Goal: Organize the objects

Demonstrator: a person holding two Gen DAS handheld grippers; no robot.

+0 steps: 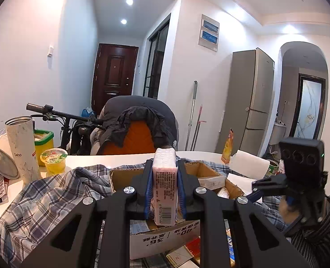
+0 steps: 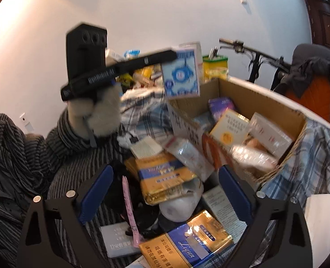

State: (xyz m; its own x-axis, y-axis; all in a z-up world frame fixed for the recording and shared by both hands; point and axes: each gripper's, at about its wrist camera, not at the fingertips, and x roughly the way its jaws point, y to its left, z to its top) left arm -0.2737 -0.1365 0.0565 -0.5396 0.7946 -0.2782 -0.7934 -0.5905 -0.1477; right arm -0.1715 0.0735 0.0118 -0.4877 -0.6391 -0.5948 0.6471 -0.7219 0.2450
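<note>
The left tongs [image 1: 165,187] are clamped on a pink-and-white packet [image 1: 165,178], held upright above the cardboard box [image 1: 165,243] on the desk [image 1: 102,159]. At three o'clock, the right tongs [image 2: 165,192] stand apart over a gold-and-blue pack [image 2: 165,178], gripping nothing.

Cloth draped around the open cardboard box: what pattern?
Blue-grey and white plaid cloth, clearest in the left wrist view.
</note>
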